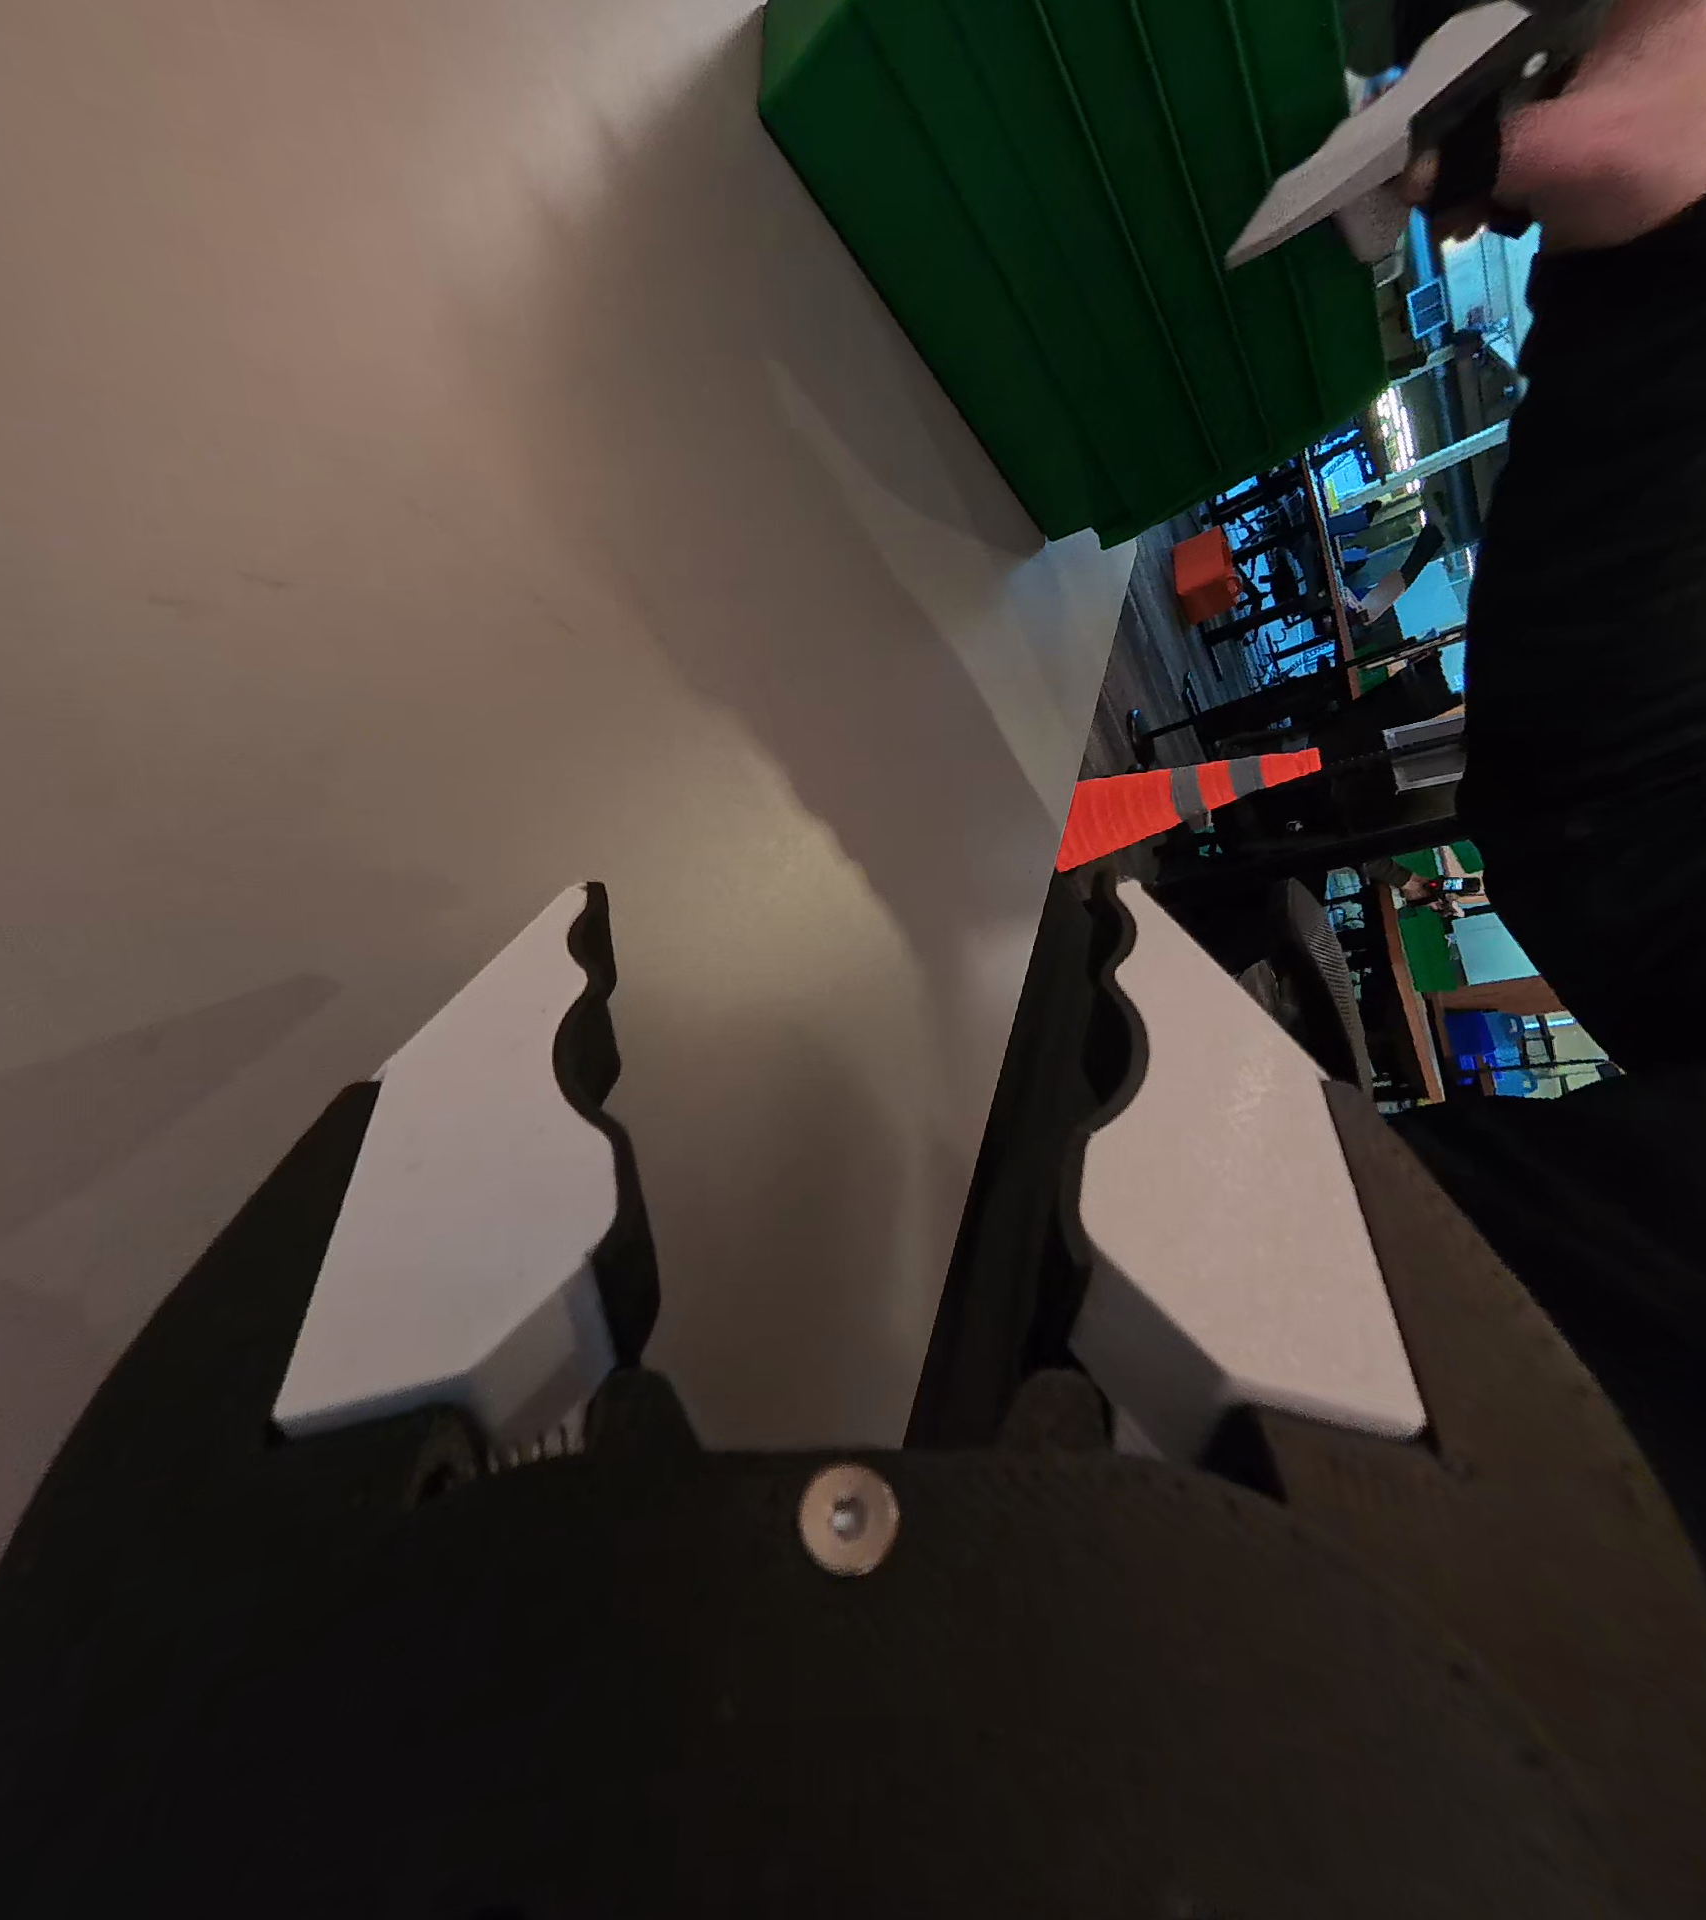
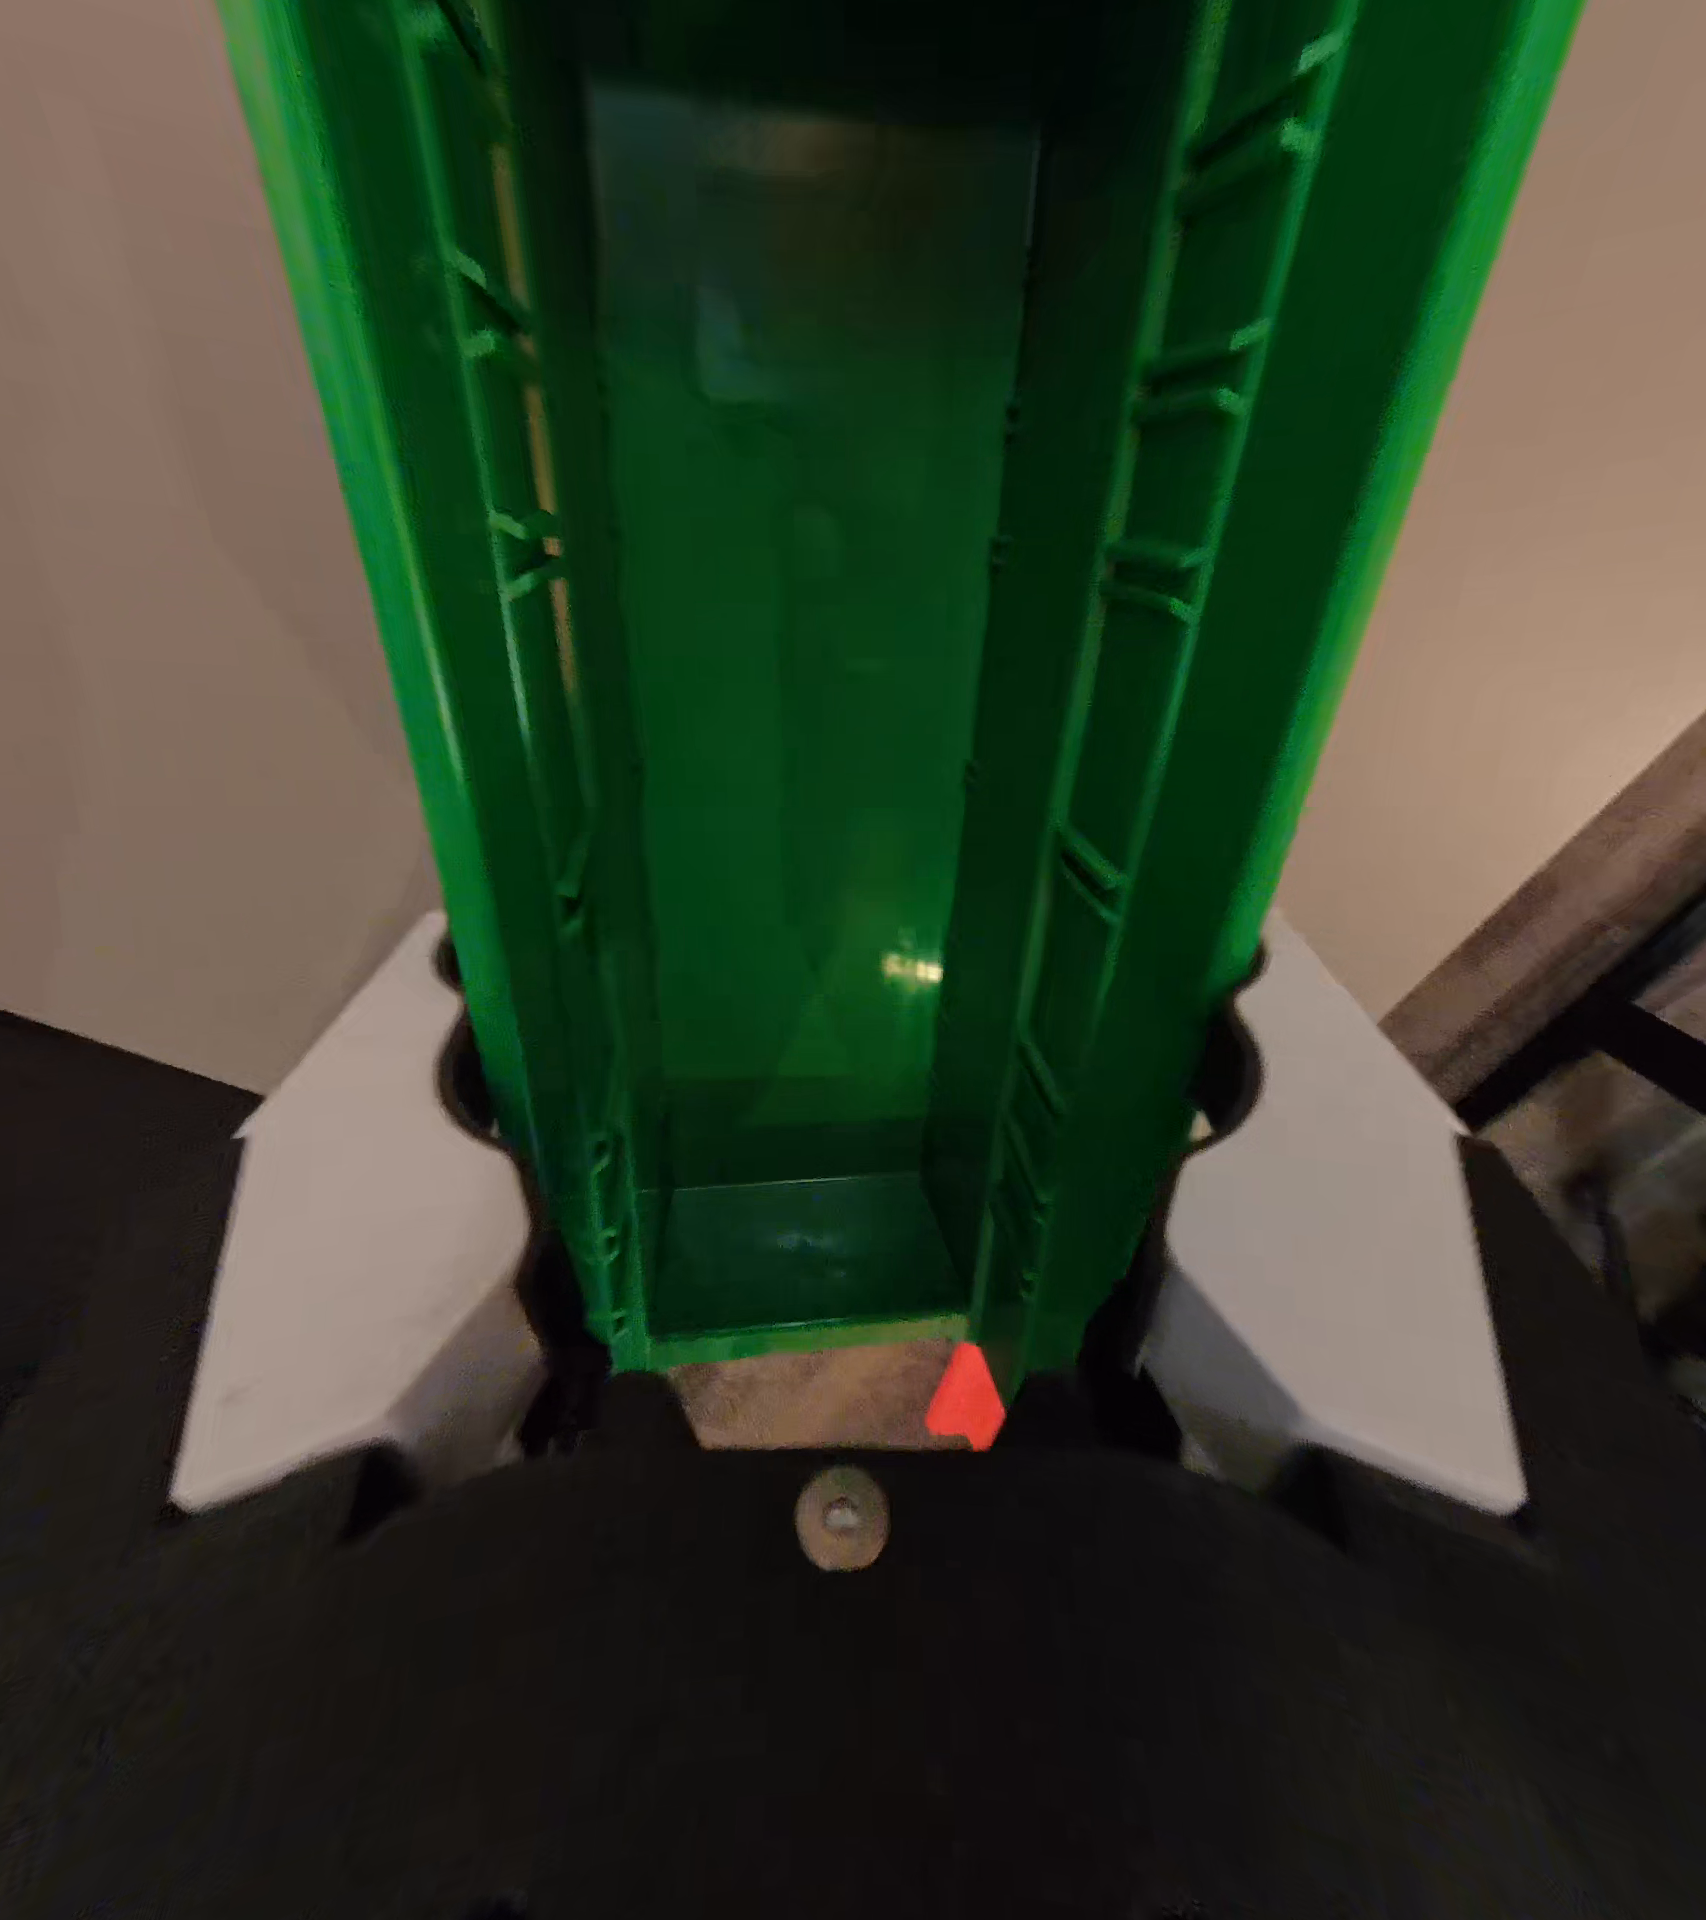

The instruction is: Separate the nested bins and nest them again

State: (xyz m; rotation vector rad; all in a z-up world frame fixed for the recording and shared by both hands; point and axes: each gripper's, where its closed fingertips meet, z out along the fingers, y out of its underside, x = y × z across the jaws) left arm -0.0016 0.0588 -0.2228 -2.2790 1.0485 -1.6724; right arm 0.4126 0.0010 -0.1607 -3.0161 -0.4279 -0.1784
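Nearest the camera in the left wrist view is the left gripper, its fingers spread wide with nothing between them, hanging over the bare white table near its edge. Far to the right in that view, the green bin rests on the table, with the person's hand on the other gripper's handle at its near end.

In the right wrist view, the right gripper is closed on the long sides of the green bin, the finger pads pressed against both outer walls at the near end.

Ribbed walls lining an inner well suggest one bin seated inside another, but that cannot be told for certain. So the bins look either not yet separated or already nested again, and the frames do not settle which.

The bin's far end is cut off at the top of both views. An orange cone lies beyond the table edge.
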